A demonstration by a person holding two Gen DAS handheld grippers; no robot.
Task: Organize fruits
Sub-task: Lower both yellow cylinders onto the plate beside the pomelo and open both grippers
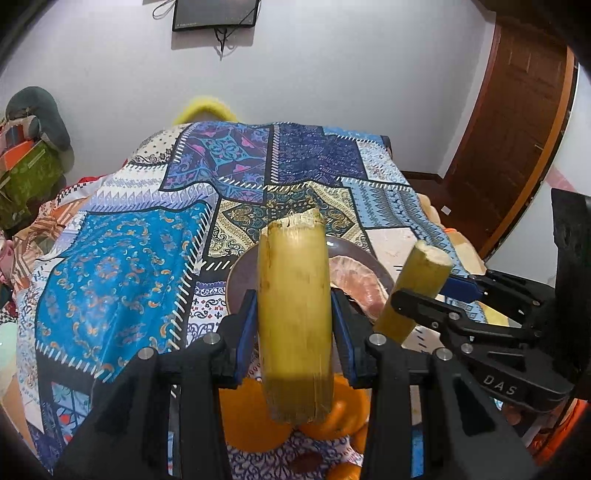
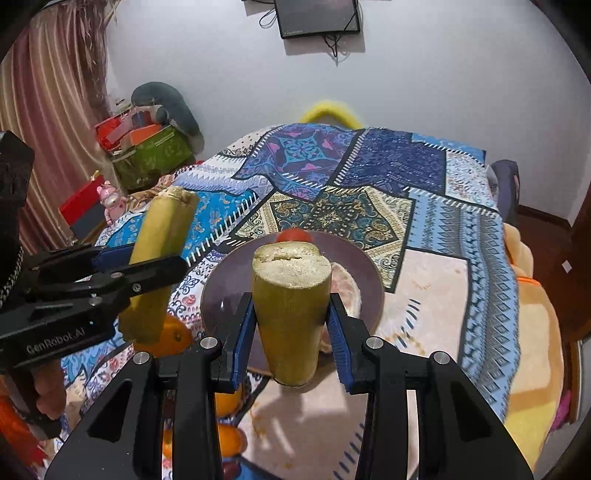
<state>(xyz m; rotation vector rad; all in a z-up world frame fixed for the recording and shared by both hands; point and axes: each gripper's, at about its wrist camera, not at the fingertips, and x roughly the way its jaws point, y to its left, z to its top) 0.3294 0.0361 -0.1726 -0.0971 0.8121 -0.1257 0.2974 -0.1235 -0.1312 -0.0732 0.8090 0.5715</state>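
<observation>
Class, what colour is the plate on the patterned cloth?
Dull purple-brown plate; right wrist view shows it best.

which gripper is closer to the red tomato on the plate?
Hard to call. The tomato sits at the plate's far rim. The right gripper lines up directly before it, holding a sugarcane piece; the left gripper is off to its left, holding another.

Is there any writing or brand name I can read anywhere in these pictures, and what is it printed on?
"DAS" in pale letters on the black body of the right gripper, seen from the left wrist view.
"GenRobot.AI" on the black body of the left gripper, seen from the right wrist view.
A small pale line on the lower frame of the wall screen: too small to read.
Any printing on the boxes by the curtain: too blurred to read.
</observation>
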